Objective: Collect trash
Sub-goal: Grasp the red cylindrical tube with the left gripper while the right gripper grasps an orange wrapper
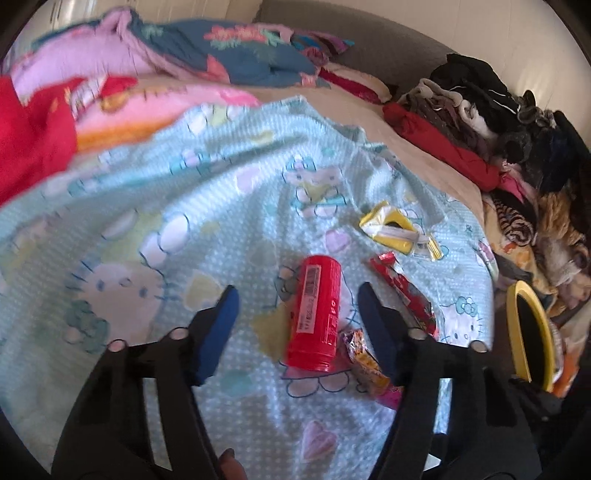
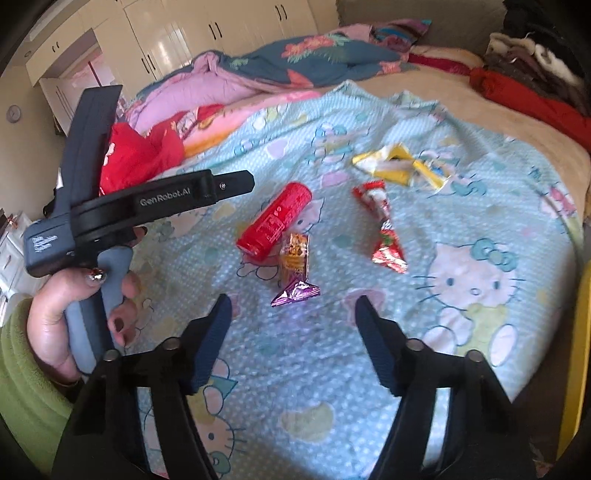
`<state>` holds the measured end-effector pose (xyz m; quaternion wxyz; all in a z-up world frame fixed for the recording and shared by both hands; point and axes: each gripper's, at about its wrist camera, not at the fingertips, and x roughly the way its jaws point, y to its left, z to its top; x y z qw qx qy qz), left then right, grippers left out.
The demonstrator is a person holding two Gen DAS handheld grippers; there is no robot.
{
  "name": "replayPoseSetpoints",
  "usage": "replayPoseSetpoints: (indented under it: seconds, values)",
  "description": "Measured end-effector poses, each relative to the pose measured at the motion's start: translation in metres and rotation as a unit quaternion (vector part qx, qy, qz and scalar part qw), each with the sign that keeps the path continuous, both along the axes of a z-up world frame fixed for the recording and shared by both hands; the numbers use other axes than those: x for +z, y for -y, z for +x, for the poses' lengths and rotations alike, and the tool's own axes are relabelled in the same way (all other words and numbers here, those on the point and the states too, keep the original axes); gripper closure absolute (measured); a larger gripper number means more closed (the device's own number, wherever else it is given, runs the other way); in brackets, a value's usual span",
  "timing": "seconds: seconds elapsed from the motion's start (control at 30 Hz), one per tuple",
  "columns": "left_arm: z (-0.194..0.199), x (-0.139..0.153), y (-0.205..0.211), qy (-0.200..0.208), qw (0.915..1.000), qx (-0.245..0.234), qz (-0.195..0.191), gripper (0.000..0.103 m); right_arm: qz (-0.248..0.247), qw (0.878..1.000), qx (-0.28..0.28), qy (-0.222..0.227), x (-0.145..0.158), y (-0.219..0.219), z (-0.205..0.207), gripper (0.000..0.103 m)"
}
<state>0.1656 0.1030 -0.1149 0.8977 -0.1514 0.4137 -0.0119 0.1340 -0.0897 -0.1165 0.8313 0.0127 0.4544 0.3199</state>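
Bedroom, cream wardrobe doors [image 2: 192, 33] behind; work surface is a bed covered by a light-blue cartoon-cat blanket [image 1: 207, 206]. Trash sits in a loose cluster mid-blanket.

We see five pieces:
- red cylindrical can with barcode label [image 1: 316, 314], lying on its side
- small orange-and-purple foil snack wrapper [image 1: 364, 356], touching the can's lower right side
- long red foil wrapper [image 1: 406, 291], just right of the can
- crumpled yellow-and-white packet [image 1: 400, 230], farther up the blanket, apart from the rest
- small purple foil triangle [image 2: 295, 291], clear only in the right wrist view, just below the orange wrapper

Left gripper [image 1: 299, 299]: blue-padded fingers spread wide, holding nothing. Can lies between them; neither pad touches it. Right-hand pad sits over the near end of the long red wrapper and next to the orange one, so both crowd that side of the can.

Right gripper [image 2: 293, 310]: wide apart too, nothing in it, hovering just short of the purple triangle.

In the right wrist view the left hand [image 2: 70, 314], green sleeve, holds the left gripper's handle at left.

Surroundings: pile of dark and red folded clothes [image 1: 491, 122] along the right edge of the bed, pink and blue floral bedding [image 1: 207, 55] bunched at the head, red fabric [image 1: 33, 133] at far left. Yellow-rimmed round container [image 1: 528, 336] at the bed's right edge, well right of the cluster.
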Motion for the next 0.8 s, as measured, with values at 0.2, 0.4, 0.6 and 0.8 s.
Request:
replayPoseSetpoints:
  seconds: [0.2,0.4,0.6,0.8]
  values:
    - [0.008,-0.015,0.004,-0.019,0.9997,-0.013,-0.009,0.063,-0.001,1.000,0.003,-0.030,-0.018,-0.010,0.013,0.059]
    - [0.016,-0.024,0.004,-0.029,0.9989,-0.017,-0.032,0.063,0.006,0.999,0.001,-0.044,-0.027,-0.012,0.020,0.069]
    - [0.022,-0.034,0.008,-0.042,0.9976,-0.020,-0.051,0.063,0.015,0.999,-0.002,-0.044,-0.028,-0.012,0.024,0.071]
    - [0.023,-0.040,0.006,-0.050,0.9965,-0.017,-0.065,0.067,0.028,0.999,-0.011,-0.041,-0.026,-0.005,0.021,0.073]
